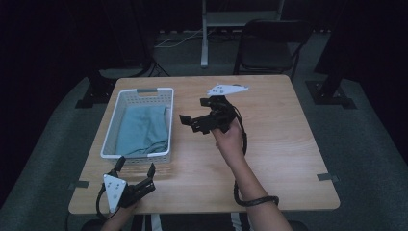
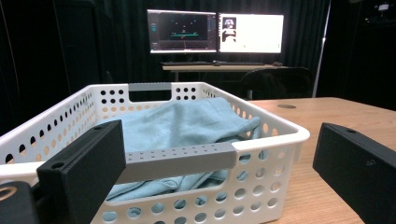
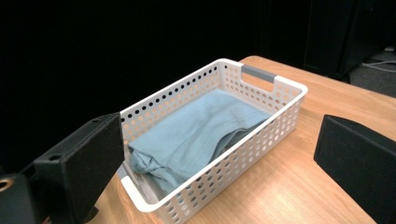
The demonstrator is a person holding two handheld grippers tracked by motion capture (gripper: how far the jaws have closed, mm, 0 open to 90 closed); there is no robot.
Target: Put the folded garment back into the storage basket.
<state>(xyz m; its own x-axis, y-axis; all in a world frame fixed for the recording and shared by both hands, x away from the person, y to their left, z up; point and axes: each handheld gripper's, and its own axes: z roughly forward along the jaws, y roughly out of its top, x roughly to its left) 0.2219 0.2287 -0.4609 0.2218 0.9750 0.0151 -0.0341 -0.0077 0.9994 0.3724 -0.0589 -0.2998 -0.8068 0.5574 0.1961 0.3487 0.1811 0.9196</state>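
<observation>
Overhead, a light wood table sits in a dim room w/ dark curtains all round and grey carpet underneath. Small grey tape marks sit at the table's left and right edges near the front. Past the far edge stands a black folding chair, and left of it a pale desk leg and frame w/ cables on the floor. Dark stand bases sit on the floor at far left and far right.

On the table's left half lies a white perforated basket, long side running near-to-far, grey handles at both ends. A light blue cloth is bunched inside, filling most of the bottom.

Left claw is at the near left corner, just beside the basket's near end, jaws spread apart, nothing between them. In the left gripper view the near grey handle shows between the jaws, not touched as far as I can tell. Behind the basket, two lit monitors stand on a desk at the far side of the room, keyboard in front.

Right claw is raised over the table's middle, right of the basket, held by a hand w/ cable looped round the forearm; jaws wide apart, empty, pointing left toward the basket. The right gripper view looks down on basket and cloth from that side.
</observation>
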